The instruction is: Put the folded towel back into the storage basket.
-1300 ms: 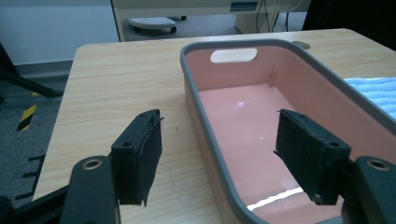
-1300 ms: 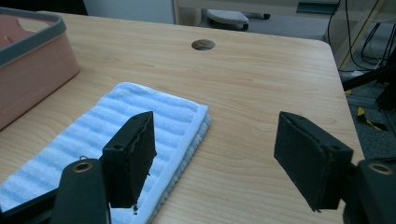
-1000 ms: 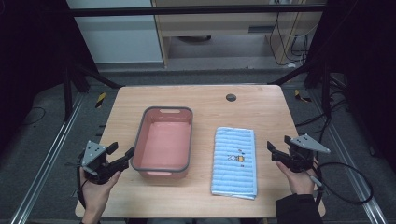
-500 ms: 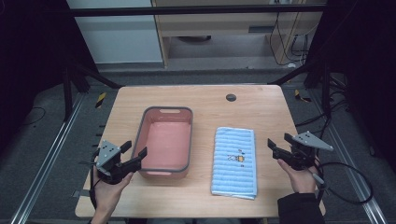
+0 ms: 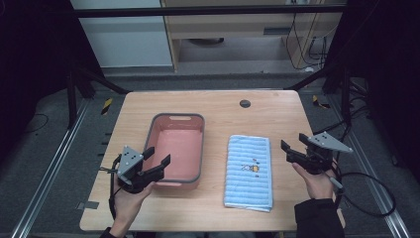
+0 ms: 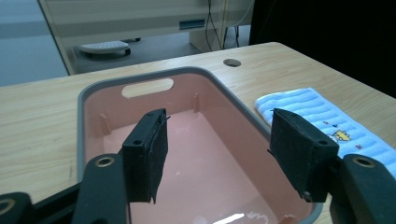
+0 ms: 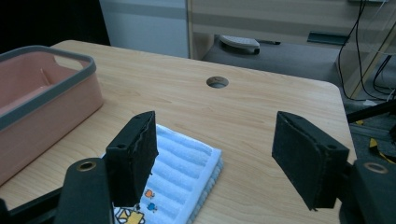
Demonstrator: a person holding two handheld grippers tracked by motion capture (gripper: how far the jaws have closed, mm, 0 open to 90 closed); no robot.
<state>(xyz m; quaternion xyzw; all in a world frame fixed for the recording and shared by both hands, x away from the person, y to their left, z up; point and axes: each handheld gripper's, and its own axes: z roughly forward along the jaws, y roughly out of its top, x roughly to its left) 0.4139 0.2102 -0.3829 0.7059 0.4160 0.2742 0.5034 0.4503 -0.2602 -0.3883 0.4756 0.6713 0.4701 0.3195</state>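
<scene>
the left gripper is hovering wide open and empty over the pink basin's near corner. the right gripper is gaping empty right of the basin, beyond the folded blue towel lying beside it.

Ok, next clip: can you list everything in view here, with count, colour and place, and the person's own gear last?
Light wooden table: one, pale wood, centre of the high view.
Pink plastic tub with a grey rim: one, empty, on the left half of the table.
Folded blue-and-white striped towel with a small printed picture: one, flat on the table right of the tub, apart from it.
Round cable hole: one, dark, near the table's far edge.
Floor and furniture behind: grey floor, pale cabinet, dark cables at the far right.
Left gripper: one, black, jaws open over the tub's near left corner.
Right gripper: one, black, jaws open, right of the towel.
Hands: two, one holding each gripper.
</scene>
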